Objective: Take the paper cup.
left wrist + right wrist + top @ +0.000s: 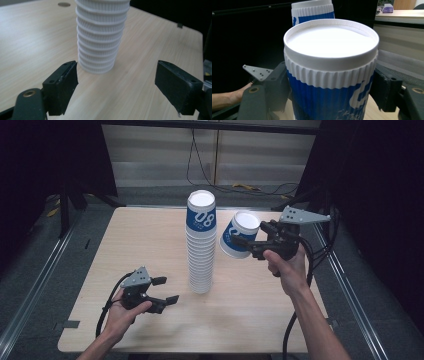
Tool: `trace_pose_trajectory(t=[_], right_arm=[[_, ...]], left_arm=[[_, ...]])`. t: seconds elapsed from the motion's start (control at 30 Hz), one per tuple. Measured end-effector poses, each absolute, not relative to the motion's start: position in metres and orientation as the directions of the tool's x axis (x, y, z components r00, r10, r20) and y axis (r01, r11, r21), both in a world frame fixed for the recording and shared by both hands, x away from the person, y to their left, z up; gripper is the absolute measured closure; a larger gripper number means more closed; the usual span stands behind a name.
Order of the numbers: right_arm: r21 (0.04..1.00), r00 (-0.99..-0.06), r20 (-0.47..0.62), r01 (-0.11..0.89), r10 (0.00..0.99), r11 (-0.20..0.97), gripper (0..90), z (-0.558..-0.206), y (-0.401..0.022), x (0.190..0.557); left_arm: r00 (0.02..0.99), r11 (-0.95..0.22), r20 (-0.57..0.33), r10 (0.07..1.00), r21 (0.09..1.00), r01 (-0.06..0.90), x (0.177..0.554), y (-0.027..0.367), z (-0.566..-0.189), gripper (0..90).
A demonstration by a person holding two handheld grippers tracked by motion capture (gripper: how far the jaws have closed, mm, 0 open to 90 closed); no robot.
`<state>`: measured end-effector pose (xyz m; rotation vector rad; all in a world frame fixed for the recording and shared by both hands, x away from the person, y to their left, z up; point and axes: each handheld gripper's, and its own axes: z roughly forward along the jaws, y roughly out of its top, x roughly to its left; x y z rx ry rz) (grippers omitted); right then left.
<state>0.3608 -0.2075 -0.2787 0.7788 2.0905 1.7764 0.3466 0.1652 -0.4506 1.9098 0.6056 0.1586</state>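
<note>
A tall stack of upside-down cups (201, 242) stands in the middle of the table, its top cup blue and white, the lower rims ribbed white (101, 37). My right gripper (243, 243) is shut on a single blue and white paper cup (239, 235), tilted in the air just right of the stack's top. In the right gripper view the cup (329, 72) sits bottom-up between both jaws, the stack's top (313, 11) behind it. My left gripper (165, 290) stands open and holds nothing, low at the front left, with the stack's base between and beyond its jaws (116, 90).
The light wooden table (150, 245) has bare room left and right of the stack. Metal rails run along both sides on the floor. Cables lie on the floor behind the table. Dark curtains stand left and right.
</note>
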Motion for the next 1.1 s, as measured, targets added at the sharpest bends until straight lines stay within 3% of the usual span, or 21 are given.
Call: trace_pose_trajectory(t=[0.67, 1.1], right_arm=[[0.946, -0.822, 0.16, 0.286, 0.546, 0.153, 26.9, -0.362, -0.179, 0.35], [0.937, -0.835, 0.212, 0.322, 0.508, 0.138, 26.9, -0.391, -0.168, 0.342]], left_arm=[[0.882, -0.306, -0.144, 0.448, 0.902, 0.303, 0.344, 0.143, -0.452, 18.5], [0.907, -0.344, -0.135, 0.4, 0.895, 0.285, 0.331, 0.14, -0.452, 17.2]])
